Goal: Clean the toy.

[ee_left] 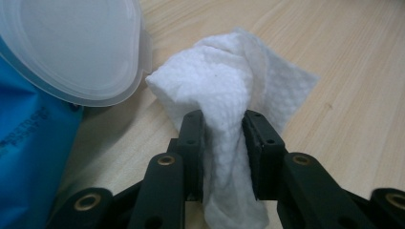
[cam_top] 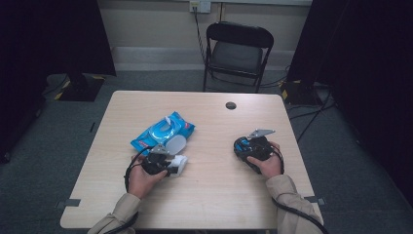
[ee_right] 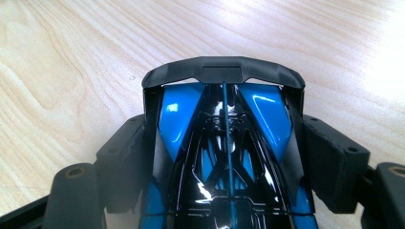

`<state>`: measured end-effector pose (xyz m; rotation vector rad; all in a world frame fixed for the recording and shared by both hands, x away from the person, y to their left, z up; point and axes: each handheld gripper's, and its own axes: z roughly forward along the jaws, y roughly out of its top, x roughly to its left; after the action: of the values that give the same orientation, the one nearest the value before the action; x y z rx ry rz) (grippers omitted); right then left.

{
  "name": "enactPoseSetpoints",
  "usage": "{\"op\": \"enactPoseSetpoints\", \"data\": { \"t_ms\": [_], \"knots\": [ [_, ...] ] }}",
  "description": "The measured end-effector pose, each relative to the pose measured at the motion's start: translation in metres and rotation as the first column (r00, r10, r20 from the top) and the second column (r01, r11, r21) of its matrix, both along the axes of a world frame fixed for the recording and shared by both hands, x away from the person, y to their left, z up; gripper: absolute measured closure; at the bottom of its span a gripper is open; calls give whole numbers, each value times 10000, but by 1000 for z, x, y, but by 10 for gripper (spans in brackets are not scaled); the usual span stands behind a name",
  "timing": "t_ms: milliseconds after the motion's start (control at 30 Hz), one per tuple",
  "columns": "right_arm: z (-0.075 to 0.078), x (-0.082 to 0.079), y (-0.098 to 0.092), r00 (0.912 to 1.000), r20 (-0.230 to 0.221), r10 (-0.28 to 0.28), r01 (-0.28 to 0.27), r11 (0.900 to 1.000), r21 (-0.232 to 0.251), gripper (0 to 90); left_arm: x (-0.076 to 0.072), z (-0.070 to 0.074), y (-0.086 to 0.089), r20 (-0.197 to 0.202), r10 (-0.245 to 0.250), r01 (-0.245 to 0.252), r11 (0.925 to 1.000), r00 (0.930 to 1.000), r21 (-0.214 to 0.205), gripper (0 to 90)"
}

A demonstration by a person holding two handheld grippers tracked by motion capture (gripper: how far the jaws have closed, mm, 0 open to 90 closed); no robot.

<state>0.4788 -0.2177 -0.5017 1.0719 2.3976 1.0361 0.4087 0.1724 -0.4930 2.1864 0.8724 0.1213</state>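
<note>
On the wooden table (cam_top: 209,190) lies a blue pack of wet wipes (cam_top: 163,130) with its translucent lid (cam_top: 176,144) flipped open. My left gripper (cam_top: 170,165) sits just in front of the pack. In the left gripper view its jaws (ee_left: 223,119) are shut on a bunched white wipe (ee_left: 224,76), which rests on the wood beside the lid (ee_left: 71,47) and the pack (ee_left: 28,152). My right gripper (cam_top: 247,146) rests at the right of the table. Its jaws (ee_right: 224,126) press on both flanks of a glossy blue and black toy car (ee_right: 181,114) with a black rear wing (ee_right: 223,71).
A black folding chair (cam_top: 237,51) stands behind the table's far edge. A dark cable hole (cam_top: 231,105) sits near that edge. Dark curtains hang at both sides, and cables run across the floor at the right (cam_top: 311,117).
</note>
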Motion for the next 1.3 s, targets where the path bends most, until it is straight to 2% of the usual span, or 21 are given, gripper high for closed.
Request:
{"op": "enactPoseSetpoints", "data": {
  "t_ms": [167,233,267,333,533,567,633,700,833,1000,1133,1300],
  "knots": [
    [1,0,0,9999,107,125,-125,9999,-39,233,0,0,0,15,-5,5,10000,10000,11,707],
    [3,-1,-2,9998,173,63,-65,9999,151,224,0,0,0,27,97,-97,9999,9999,-51,703],
    [3,-1,-2,9998,173,63,-65,9999,151,224,1,1,1,62,-29,28,10000,10000,72,703],
    [4,-1,-4,9996,242,117,-123,9996,270,222,1,1,0,14,-6,6,10000,10000,45,702],
    [10,-2,-6,9997,228,51,-56,9997,244,198,0,2,-1,191,78,-79,10000,9998,52,698],
    [11,-2,-6,9998,196,63,-68,9997,232,194,0,4,0,241,22,-26,9998,9997,182,699],
    [13,-4,-7,9998,192,45,-49,9997,239,192,1,5,1,341,100,-107,9998,9994,193,700],
    [15,-7,-8,9997,256,57,-64,9996,289,192,0,5,2,271,159,-162,9998,9995,117,724],
    [17,-11,-9,9997,252,40,-47,9996,286,188,1,6,3,390,167,-179,9993,9991,322,731],
    [20,-16,-12,9998,173,128,-136,9987,482,178,4,7,6,456,342,-358,9988,9984,332,730],
    [23,-18,-14,9996,179,203,-213,9982,569,164,7,7,8,486,434,-457,9979,9979,467,709],
    [23,-21,-16,9997,135,213,-221,9976,660,161,9,6,7,581,500,-528,9974,9971,485,634]
  ]
}}
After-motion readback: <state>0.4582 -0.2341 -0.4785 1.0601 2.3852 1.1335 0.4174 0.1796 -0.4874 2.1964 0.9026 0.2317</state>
